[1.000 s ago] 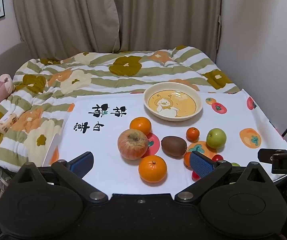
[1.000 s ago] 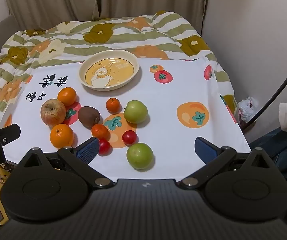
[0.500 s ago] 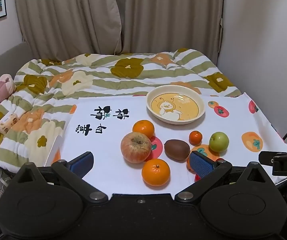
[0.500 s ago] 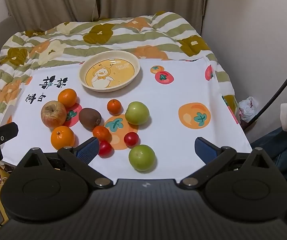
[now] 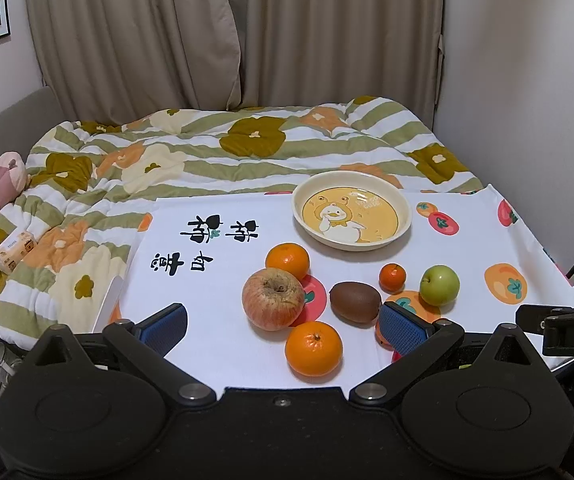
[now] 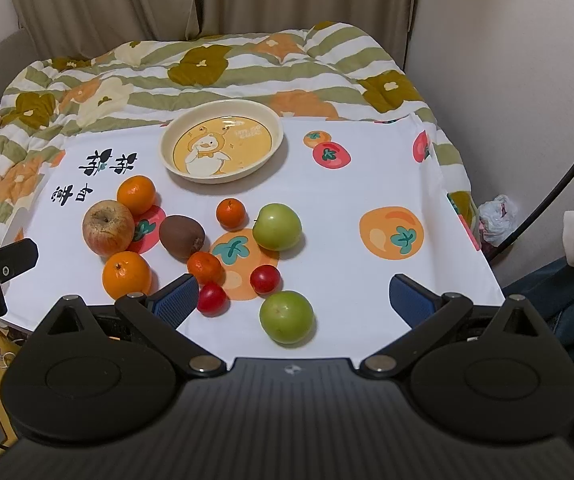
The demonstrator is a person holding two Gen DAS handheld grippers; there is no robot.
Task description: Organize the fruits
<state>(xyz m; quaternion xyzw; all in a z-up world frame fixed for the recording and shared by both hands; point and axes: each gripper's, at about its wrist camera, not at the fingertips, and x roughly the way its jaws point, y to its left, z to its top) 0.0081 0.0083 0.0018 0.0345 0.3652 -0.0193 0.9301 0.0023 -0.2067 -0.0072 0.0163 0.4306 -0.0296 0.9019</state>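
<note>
Ten-ish fruits sit loose on the cloth [image 6: 367, 168], duck plate [image 6: 265, 120] empty (nothing sorted yet imo). Left gripper [image 5: 283, 322] and right gripper [image 6: 293, 294] both wide open, holding nothing. Next: close on the near green apple [image 6: 286, 316].

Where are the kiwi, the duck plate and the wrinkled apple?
kiwi [image 6: 181, 236]: right wrist view, middle of its brown skin.
duck plate [image 6: 223, 175]: right wrist view, near rim.
wrinkled apple [image 5: 273, 304]: left wrist view, front of its red skin.
</note>
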